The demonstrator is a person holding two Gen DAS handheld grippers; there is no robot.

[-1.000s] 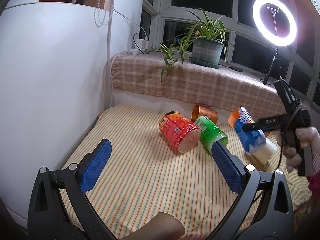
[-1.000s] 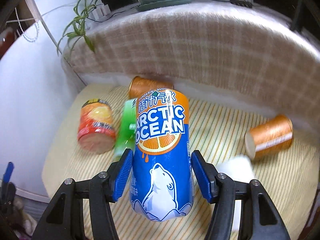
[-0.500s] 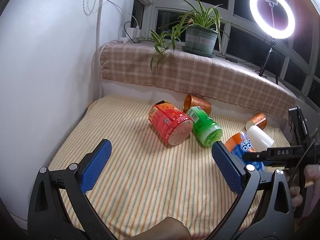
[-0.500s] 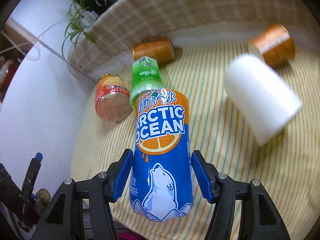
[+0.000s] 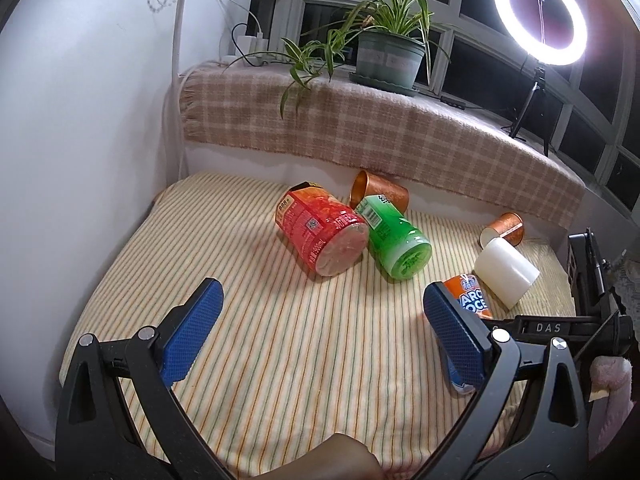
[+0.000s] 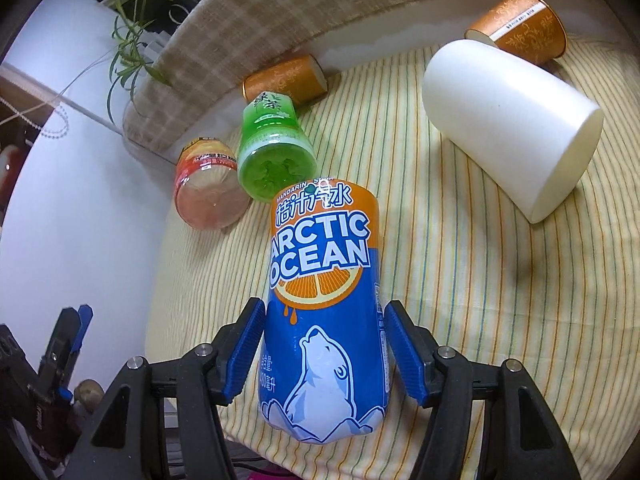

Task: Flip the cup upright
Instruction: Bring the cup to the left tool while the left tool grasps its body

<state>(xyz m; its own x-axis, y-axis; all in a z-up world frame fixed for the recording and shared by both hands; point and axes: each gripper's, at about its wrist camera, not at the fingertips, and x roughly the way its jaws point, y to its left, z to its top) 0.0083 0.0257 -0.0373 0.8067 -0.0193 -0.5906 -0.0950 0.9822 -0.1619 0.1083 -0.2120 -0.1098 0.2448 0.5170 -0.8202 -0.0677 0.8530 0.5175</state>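
Observation:
My right gripper [image 6: 324, 348] is shut on a blue and orange "Arctic Ocean" cup [image 6: 324, 300]; its blue pads [image 6: 246, 344] press both sides. The same cup [image 5: 470, 300] shows in the left wrist view at the right, mostly hidden behind my left gripper's right finger, low over the striped cloth [image 5: 280, 320]. My left gripper [image 5: 320, 332] is open and empty above the cloth's front. A white cup [image 6: 508, 124] lies on its side to the right. A red cup [image 5: 324, 232] and a green cup [image 5: 394, 240] lie on their sides in the middle.
Two copper-coloured cups lie on their sides by the back ledge, one [image 5: 380, 194] behind the green cup, one [image 5: 504, 230] at the right. A plaid-covered ledge [image 5: 360, 128] holds a potted plant [image 5: 388, 56]. A white wall [image 5: 80, 140] bounds the left. A ring light [image 5: 540, 12] stands back right.
My right gripper has come down towards the cloth with the Arctic Ocean cup, tilting so the view looks more steeply down. The left gripper has stayed open, its view shifting slightly.

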